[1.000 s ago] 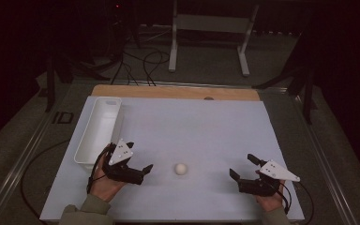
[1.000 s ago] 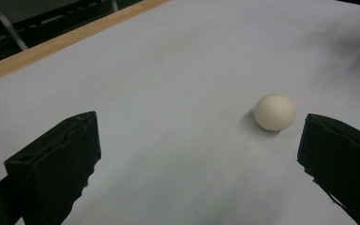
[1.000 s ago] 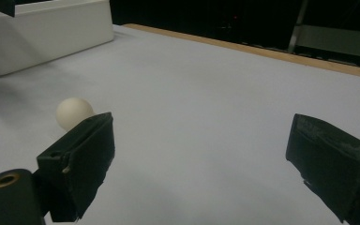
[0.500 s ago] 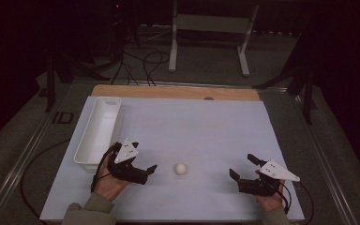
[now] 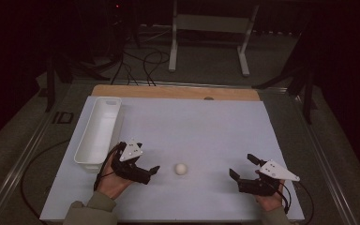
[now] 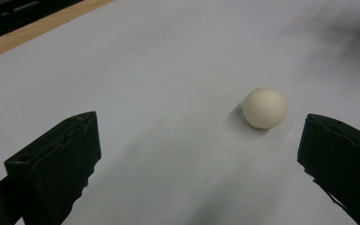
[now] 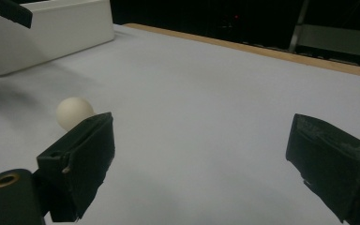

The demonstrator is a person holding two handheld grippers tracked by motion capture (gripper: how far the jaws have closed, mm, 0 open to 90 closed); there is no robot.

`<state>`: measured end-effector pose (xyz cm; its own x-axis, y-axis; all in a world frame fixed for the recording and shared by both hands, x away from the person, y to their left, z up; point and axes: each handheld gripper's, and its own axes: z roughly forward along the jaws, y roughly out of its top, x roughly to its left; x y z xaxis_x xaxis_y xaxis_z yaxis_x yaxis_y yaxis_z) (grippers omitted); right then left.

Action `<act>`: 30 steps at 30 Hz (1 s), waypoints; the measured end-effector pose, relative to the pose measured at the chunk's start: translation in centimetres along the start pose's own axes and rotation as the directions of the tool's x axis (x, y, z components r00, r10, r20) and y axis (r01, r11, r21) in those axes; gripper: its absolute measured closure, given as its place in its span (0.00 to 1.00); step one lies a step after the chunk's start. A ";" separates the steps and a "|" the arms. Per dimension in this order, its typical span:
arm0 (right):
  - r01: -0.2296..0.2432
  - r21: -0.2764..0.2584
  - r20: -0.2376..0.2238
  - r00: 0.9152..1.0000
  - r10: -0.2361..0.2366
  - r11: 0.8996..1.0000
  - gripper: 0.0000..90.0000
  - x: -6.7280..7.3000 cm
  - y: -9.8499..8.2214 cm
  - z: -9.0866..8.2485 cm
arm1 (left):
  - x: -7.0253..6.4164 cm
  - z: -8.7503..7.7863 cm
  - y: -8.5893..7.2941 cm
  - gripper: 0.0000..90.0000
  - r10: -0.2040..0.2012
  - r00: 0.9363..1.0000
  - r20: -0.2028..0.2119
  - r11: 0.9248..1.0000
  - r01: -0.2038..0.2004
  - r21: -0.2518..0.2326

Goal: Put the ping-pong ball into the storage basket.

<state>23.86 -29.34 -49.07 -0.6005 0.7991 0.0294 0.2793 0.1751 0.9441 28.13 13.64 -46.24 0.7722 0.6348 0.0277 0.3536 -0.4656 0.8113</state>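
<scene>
Left claw (image 5: pixel 146 169): black body w/ two blocky black jaws, matte, edges a bit rough & chipped in the left gripper view. Pale grey three-cornered plate on top of it, a few small dark dots on the plate. Thin black cable loops off behind the claw, along the wrist. Olive-green sleeve cuff behind that hand.

Right claw (image 5: pixel 243 171): same black build, same grey three-cornered plate on top, pointing away from the jaws. Black cable curls behind it past the hand. In the right gripper view, a round brass-coloured ring sits in the black housing just below the near jaw; jaw faces look scuffed. Greyish cuff behind that hand.
</scene>
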 end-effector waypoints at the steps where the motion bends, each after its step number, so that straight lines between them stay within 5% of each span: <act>1: 0.000 0.000 0.000 1.000 0.000 1.000 0.09 0.0 0.0 0.0 | 0.0 0.1 0.0 0.00 0.001 1.000 0.001 1.000 -0.001 0.002; 30: -0.004 0.005 -0.002 1.000 0.004 1.000 0.09 0.0 0.0 0.1 | -0.7 2.2 0.6 0.00 0.016 0.999 0.050 0.999 -0.017 0.029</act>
<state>23.95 -29.28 -49.11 -0.6008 0.7987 0.0336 0.2852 0.1750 0.9424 28.96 11.55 -47.01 0.8029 0.5960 0.0112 0.3555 -0.4939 0.7935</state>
